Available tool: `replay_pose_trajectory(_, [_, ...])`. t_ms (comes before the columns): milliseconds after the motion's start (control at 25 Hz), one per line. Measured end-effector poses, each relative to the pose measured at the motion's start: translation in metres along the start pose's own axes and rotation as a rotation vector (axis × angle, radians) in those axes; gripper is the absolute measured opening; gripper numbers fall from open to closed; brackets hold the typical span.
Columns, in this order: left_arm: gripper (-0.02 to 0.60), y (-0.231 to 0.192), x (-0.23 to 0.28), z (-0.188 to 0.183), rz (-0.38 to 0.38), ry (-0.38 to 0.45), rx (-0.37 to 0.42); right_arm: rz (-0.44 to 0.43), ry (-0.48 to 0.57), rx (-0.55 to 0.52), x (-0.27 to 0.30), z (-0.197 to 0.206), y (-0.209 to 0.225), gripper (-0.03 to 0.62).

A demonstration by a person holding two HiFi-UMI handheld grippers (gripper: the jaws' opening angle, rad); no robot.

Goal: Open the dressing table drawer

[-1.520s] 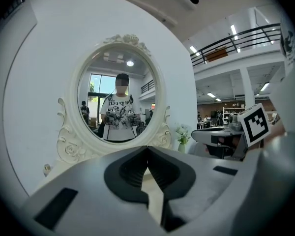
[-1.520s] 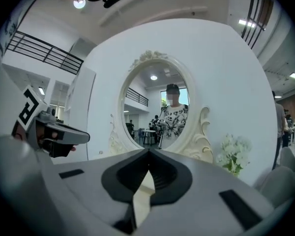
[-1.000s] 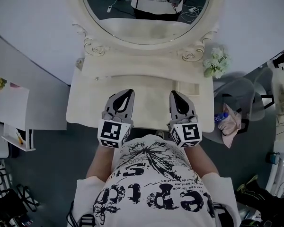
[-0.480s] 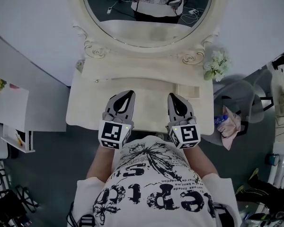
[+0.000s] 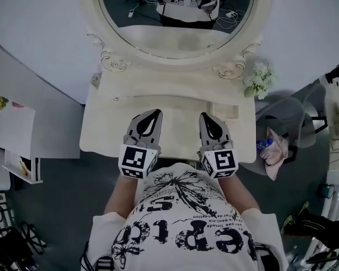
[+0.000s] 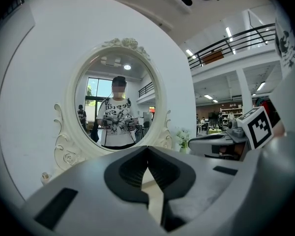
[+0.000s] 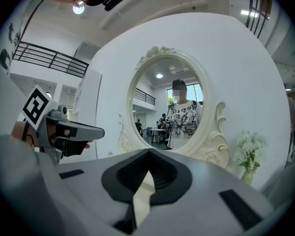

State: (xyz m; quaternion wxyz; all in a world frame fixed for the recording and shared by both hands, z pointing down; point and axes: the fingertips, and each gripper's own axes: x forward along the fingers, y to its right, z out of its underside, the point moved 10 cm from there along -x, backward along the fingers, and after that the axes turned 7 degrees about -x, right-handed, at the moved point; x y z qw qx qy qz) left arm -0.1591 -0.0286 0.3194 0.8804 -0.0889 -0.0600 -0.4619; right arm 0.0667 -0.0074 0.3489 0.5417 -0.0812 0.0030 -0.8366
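- Straight ahead of the person: cream dressing table (image 5: 101, 130), its flat surface running left to right under the oval mirror. Drawer itself not to be made out in any view, lost below the front edge of the surface.
- Above the front half of that surface, side by side and apart: left gripper (image 5: 152, 114) and right gripper (image 5: 206, 118), both aimed toward the mirror and close to level. Contact with the surface impossible to tell.
- Left fingers (image 6: 130, 173) brought together, tips meeting, nothing clamped between them. Only a sliver of cream surface seen through the gap behind the tips.
- Right fingers (image 7: 169, 176) likewise closed tip to tip, holding nothing.
- At the rear of each gripper, a cube with black-and-white square markers (image 5: 137, 160), close to the person's printed white shirt (image 5: 186, 224).
- Behind the surface: oval mirror (image 5: 175, 35) in a carved cream frame with scrollwork at its lower corners, reflecting the person and both grippers.
- By the right back corner of the surface, just beside the frame: small bunch of white flowers (image 5: 258, 77).
- Further out: curved white wall panel (image 5: 39, 49) behind the table and grey floor (image 5: 62, 196). To the right, a grey chair (image 5: 288, 114) with a pale cloth (image 5: 273, 148) on it; to the left, a white shelf unit (image 5: 14, 151).
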Motion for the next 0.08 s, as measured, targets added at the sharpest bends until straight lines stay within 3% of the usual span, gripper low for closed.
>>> replay_pose_trajectory(80, [0.018,-0.0011,0.0022,0.0002,-0.001,-0.001,-0.005,-0.001,-0.001,-0.001,0.0018,0.0003,0.0013,0.017])
